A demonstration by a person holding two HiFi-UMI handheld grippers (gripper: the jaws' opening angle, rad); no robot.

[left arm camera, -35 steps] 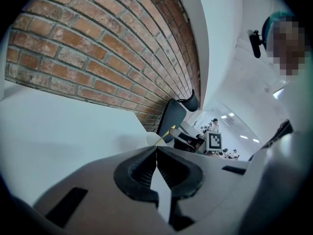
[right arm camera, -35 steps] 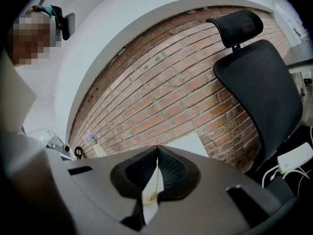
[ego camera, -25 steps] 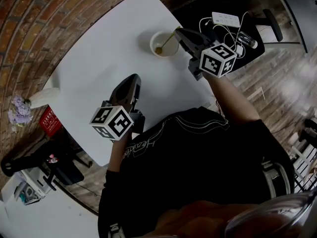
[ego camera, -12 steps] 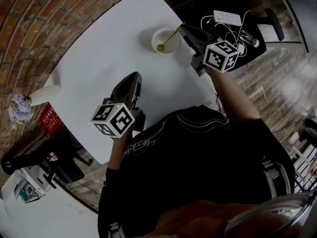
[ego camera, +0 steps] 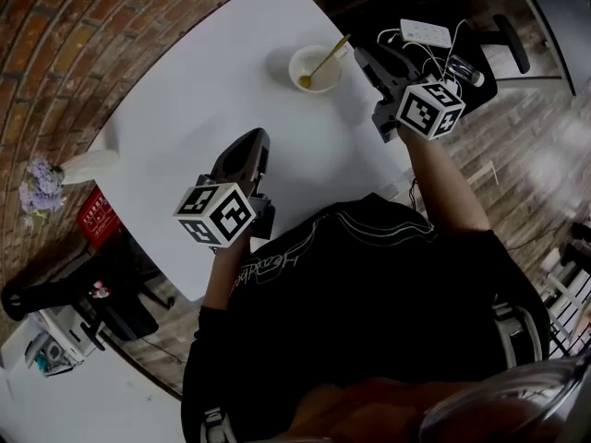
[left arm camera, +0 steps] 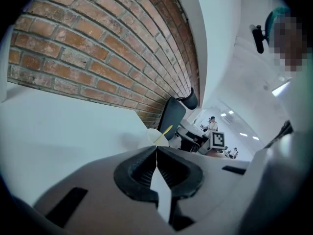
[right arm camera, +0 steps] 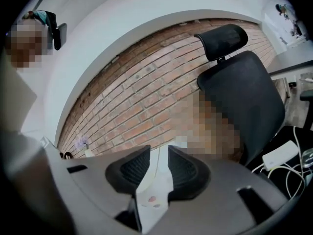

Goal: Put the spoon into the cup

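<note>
Dim and underexposed across the head view, save for the white table, bright and evenly lit, with only a soft grey shadow just left of the cup. Heavily bowed by the wide-angle lens in both gripper views, with the brick wall bent into an arc, corners darkened to black, and the near jaws soft and out of focus. Pale and washed out on the right of the left gripper view, with small glaring ceiling lights far off.
</note>
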